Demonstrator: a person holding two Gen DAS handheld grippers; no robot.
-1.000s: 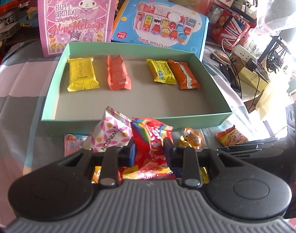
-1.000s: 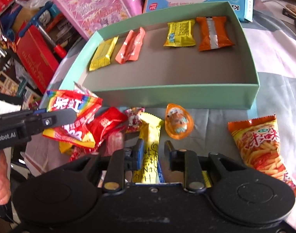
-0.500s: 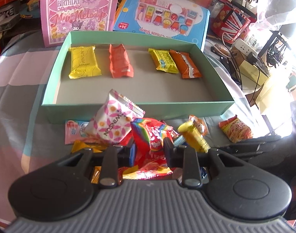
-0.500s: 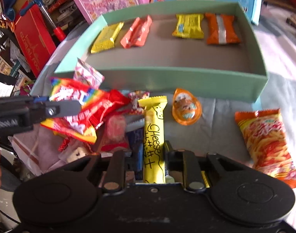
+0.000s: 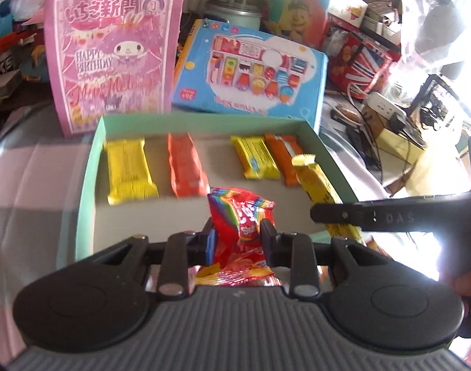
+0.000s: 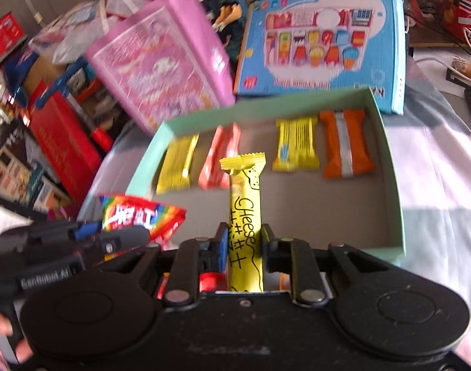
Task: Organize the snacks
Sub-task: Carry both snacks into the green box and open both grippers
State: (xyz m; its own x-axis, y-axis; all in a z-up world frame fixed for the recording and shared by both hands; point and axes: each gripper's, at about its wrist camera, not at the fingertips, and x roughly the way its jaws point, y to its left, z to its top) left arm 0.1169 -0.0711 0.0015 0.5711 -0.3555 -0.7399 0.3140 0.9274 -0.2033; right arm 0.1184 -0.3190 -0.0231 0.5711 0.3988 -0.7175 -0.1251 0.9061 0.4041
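Observation:
My left gripper (image 5: 237, 233) is shut on a red rainbow candy bag (image 5: 240, 213) and holds it above the front of the mint-green box (image 5: 90, 167). My right gripper (image 6: 244, 241) is shut on a long yellow cheese stick (image 6: 244, 204), also held over the box (image 6: 396, 204). The stick (image 5: 316, 182) and the right gripper's finger (image 5: 359, 215) show at the right in the left wrist view. The candy bag (image 6: 139, 216) shows at the left in the right wrist view. Inside the box lie a yellow bar (image 5: 127, 167), an orange-red bar (image 5: 186, 165), a yellow wafer (image 5: 257, 157) and an orange bar (image 5: 282, 154).
A pink Happy Birthday gift bag (image 5: 111, 58) and a blue toy box (image 5: 251, 71) stand behind the green box. Red boxes (image 6: 62, 142) and clutter lie at the left, cables and a power strip (image 5: 387, 108) at the right. Loose snacks lie under the grippers.
Both grippers have lifted their snacks off the pile and moved forward over the green box. The pink-and-white packet and the loose snacks have dropped out of sight.

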